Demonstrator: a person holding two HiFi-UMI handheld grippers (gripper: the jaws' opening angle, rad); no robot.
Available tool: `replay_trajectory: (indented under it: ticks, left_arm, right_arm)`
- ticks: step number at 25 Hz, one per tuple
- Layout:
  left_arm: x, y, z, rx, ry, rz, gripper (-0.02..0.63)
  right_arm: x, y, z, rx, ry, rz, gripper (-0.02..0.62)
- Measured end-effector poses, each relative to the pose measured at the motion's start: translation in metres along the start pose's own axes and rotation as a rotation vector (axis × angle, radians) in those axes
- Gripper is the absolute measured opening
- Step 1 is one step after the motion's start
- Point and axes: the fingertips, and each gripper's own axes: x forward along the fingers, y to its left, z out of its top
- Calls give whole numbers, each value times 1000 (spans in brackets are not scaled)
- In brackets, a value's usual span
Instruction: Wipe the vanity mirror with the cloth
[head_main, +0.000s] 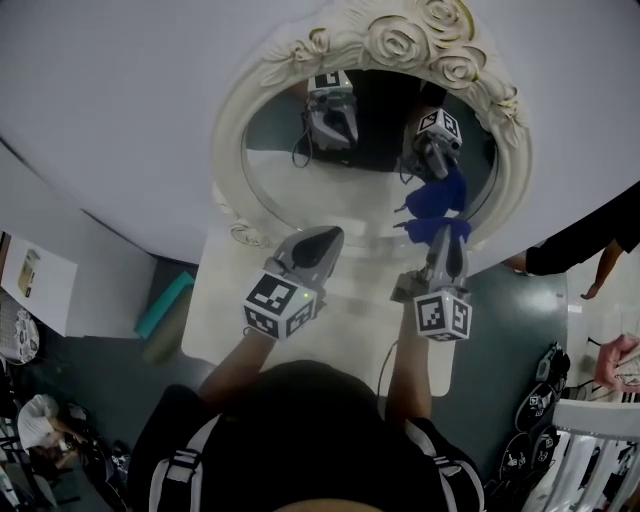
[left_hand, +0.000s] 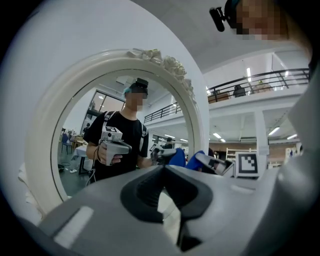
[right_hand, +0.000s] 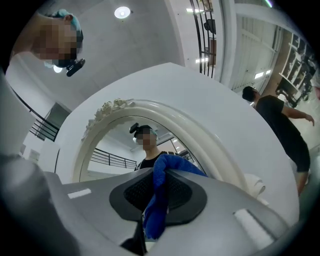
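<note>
**Cloth at the Glass: Wipe Soft, Wipe Wide**

Pinches a bunched fold of the blue cloth (right_hand: 156, 210) in the right tongs (right_hand: 156, 170), cloth poking past the tips. Holds the left tongs (left_hand: 163, 169) pressed together on nothing, just beside, facing the glass. Puts the cloth at the lower right of the vanity mirror (head_main: 232, 125), up against its own reflection; cannot tell whether touching. Seems barely begun. Lead with cloth, never the hard tips. Press lightly, to avoid rocking a mirror merely standing on the white table (head_main: 220, 310). Sweep overlapping arcs across and upward. Steady the mirror with the left tongs if needed.
</note>
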Motion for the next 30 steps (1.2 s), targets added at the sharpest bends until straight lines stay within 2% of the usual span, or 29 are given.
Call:
replay_trajectory:
  ticks: [6, 16, 22, 30]
  left_arm:
    - [17, 6, 4, 20, 32, 1, 6]
    - [36, 10, 2, -35, 9, -4, 6]
    - [37, 15, 1, -38, 9, 0, 6]
    - [30, 18, 8, -30, -9, 3, 6]
  right_arm:
    - [17, -15, -2, 36, -7, -10, 38]
    - [32, -20, -3, 39, -7, 22, 40]
    - [35, -19, -1, 62, -2, 43, 38]
    - [44, -6, 21, 30, -40, 71, 38]
